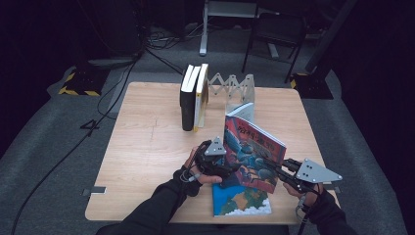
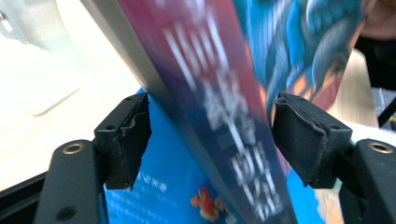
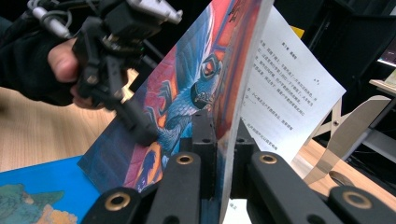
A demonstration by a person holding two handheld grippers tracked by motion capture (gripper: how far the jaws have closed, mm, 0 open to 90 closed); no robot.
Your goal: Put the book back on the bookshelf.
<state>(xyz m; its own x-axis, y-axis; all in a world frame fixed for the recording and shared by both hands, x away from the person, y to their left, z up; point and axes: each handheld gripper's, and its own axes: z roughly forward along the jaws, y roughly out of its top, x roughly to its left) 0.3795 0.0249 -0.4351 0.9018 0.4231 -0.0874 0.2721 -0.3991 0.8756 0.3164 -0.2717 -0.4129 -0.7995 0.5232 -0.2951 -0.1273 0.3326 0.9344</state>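
A red and blue picture-cover book (image 1: 252,149) stands tilted on the table's near right part, its cover partly lifted. My right gripper (image 1: 271,166) is shut on the cover's edge (image 3: 187,93), and a white text page (image 3: 285,93) fans out behind it. My left gripper (image 1: 235,169) reaches in from the left. Its jaws straddle the book's spine (image 2: 219,93) with small gaps at both pads (image 2: 128,140), so it is open. From the right gripper view, the left gripper (image 3: 135,126) shows against the cover.
A flat blue book (image 1: 242,200) lies under the raised one near the table's (image 1: 147,147) front edge. A few upright books (image 1: 193,98) stand at the back beside an expanding metal rack (image 1: 232,85). Chairs and cables are beyond the table.
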